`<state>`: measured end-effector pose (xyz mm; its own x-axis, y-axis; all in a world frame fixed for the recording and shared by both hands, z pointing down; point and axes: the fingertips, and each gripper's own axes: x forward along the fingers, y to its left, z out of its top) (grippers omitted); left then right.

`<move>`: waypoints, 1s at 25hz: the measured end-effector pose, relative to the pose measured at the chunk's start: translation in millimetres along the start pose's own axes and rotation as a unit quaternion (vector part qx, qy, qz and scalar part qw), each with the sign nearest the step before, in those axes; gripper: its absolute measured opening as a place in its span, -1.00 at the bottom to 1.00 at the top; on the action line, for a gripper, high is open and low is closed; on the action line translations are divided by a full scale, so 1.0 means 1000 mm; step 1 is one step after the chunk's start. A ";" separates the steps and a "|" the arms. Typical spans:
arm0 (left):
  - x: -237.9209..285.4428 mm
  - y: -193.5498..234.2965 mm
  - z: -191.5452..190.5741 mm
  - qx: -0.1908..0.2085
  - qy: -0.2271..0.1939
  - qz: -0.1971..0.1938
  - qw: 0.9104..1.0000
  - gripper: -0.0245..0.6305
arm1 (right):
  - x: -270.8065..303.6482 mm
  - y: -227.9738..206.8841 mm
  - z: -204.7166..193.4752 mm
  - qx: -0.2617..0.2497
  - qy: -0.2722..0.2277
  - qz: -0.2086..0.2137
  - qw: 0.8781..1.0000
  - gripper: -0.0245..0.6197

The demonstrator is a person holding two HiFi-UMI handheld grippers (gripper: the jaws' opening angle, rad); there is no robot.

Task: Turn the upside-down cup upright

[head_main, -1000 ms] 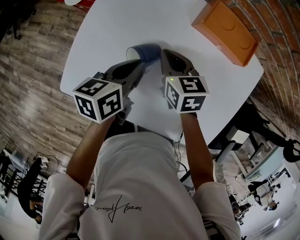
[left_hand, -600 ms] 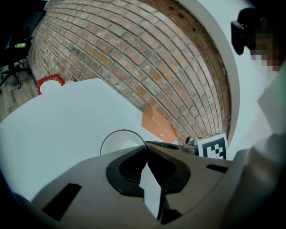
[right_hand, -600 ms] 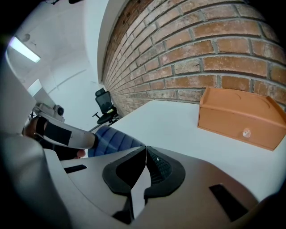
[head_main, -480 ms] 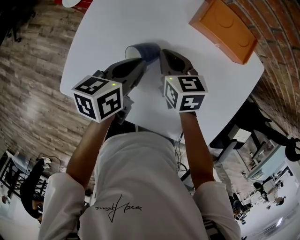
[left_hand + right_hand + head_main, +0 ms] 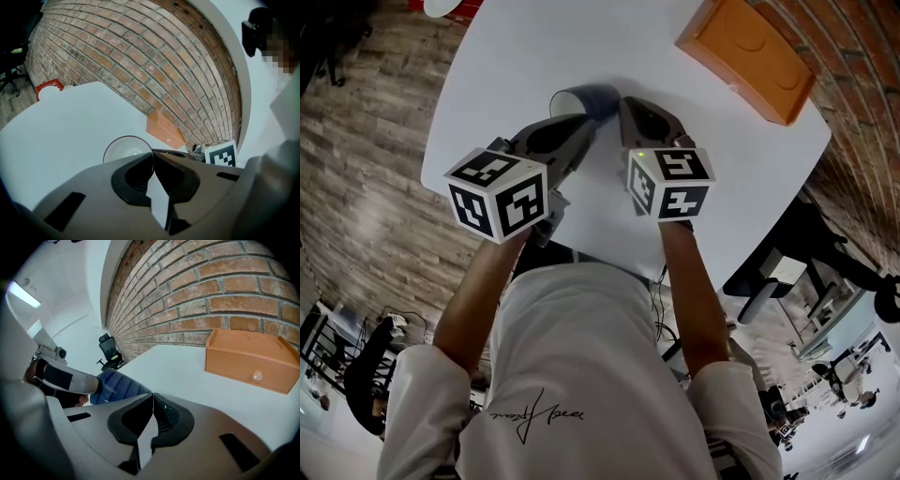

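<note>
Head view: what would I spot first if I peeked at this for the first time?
Probably the two black-and-white checkered cubes, big and close, riding on the tools. Just past them the left tool pinches the rim of a blue cup tipped on its side over the white table, and a bright orange box sits at the far right corner by the brick wall.

A white table stands on a wood floor; an orange box rests at its far corner, near a brick wall; a black chair stands farther along the wall; something red lies beyond the table.
</note>
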<state>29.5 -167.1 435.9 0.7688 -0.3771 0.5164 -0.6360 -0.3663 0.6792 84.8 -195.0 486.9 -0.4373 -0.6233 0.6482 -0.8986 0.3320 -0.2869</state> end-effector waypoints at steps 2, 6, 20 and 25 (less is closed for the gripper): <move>0.001 -0.001 -0.001 0.002 0.003 0.000 1.000 -0.85 | -0.001 0.000 -0.002 0.001 0.001 0.001 1.000 -0.86; 0.003 -0.003 0.000 0.005 0.005 -0.001 1.000 -0.85 | 0.000 0.000 -0.003 0.003 0.004 0.007 1.000 -0.86; 0.018 -0.014 0.001 0.020 0.011 -0.004 1.000 -0.84 | -0.004 -0.006 -0.009 0.013 -0.001 0.014 1.000 -0.86; 0.021 -0.017 0.001 0.024 0.014 -0.003 1.000 -0.84 | -0.005 -0.007 -0.010 0.018 -0.001 0.016 1.000 -0.86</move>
<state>56.1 -169.9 434.3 0.7740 -0.3515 0.5267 -0.6330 -0.4090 0.6573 93.4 -187.3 492.8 -0.4655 -0.6140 0.6374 -0.8850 0.3260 -0.3323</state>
